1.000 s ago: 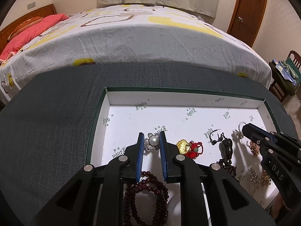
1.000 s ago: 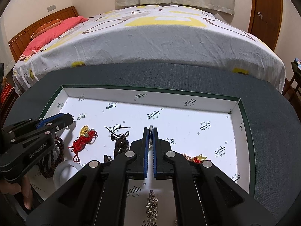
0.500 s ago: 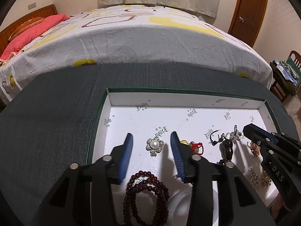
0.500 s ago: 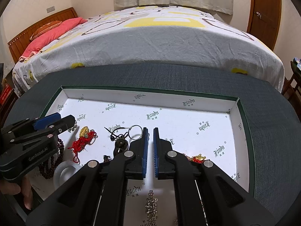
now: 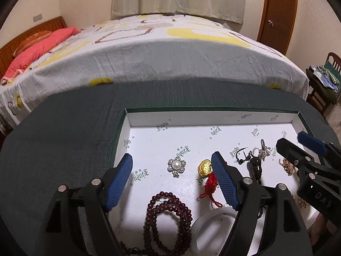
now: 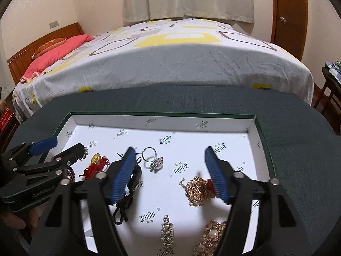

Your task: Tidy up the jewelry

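Note:
My left gripper [image 5: 171,157] hangs over the left part of a white, green-rimmed tray [image 5: 119,132], its jaws opening. A pearl flower brooch [image 5: 176,166] lies flat on the tray floor between the fingers, touched by neither. My right gripper [image 6: 169,150] is over the tray's middle, jaws also opening. A silver ring with a sparkly charm [image 6: 153,161] lies loose just beyond its left finger [image 6: 122,172]. Each gripper shows in the other's view: the right gripper [image 5: 291,139] at the right edge, the left gripper [image 6: 67,145] at the left edge.
Also in the tray are a gold ingot charm on red cord [image 5: 205,167], dark red beads [image 5: 168,209], a clear bangle [image 5: 213,228], a black gourd pendant [image 5: 255,167], a gold chain [image 6: 196,188] and a rhinestone bar [image 6: 167,234]. Dark cloth [image 5: 64,138] surrounds the tray; a bed [image 5: 170,53] stands behind.
The left jaws, shut on the pearl brooch a second ago, have spread wide and the brooch lies free. The right jaws have gone from shut to wide, and the ring charm lies on the tray.

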Available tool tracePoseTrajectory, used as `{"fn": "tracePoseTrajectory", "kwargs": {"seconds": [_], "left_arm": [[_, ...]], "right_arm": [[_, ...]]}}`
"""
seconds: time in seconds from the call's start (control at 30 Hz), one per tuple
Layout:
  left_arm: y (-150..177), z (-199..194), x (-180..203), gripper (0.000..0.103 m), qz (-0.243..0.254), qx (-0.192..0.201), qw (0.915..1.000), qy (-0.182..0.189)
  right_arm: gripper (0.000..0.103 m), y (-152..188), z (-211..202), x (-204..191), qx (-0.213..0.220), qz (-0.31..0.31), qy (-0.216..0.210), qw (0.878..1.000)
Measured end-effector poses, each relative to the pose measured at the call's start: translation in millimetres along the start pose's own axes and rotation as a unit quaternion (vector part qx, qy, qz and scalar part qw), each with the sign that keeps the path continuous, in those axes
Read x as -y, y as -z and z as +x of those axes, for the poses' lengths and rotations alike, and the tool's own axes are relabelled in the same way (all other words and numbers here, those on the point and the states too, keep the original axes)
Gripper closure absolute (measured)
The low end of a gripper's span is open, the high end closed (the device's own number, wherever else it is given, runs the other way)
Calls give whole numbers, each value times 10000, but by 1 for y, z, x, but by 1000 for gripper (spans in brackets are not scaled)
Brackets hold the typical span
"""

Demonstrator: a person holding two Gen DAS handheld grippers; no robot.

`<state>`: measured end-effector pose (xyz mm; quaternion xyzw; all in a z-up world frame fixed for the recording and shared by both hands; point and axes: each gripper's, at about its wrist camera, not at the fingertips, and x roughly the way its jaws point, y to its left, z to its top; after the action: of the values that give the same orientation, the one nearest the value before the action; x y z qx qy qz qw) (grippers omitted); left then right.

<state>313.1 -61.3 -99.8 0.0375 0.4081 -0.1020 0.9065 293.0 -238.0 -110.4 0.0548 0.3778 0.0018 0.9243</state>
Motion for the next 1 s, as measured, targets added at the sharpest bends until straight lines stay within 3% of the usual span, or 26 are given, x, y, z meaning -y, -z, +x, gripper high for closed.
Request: {"fn": "tracePoseTrajectory", "kwargs": {"seconds": [0.17, 0.4, 0.7, 1.0], "left_arm": [[6, -14, 2, 26, 24, 313, 9994, -172], [22, -52, -2, 23, -263, 624, 9976, -164], [62, -116, 4, 22, -347, 808, 9956, -313], [88, -197, 12, 20, -416, 1318, 9889, -547]], "right_arm": [[24, 5, -14, 4, 262, 64, 108, 9996], [23, 21, -41, 5, 424, 41, 248, 9988], [22, 54, -112, -11, 752, -292, 395, 9960], [15, 72, -192, -21, 1125, -352, 208, 9928]]}}
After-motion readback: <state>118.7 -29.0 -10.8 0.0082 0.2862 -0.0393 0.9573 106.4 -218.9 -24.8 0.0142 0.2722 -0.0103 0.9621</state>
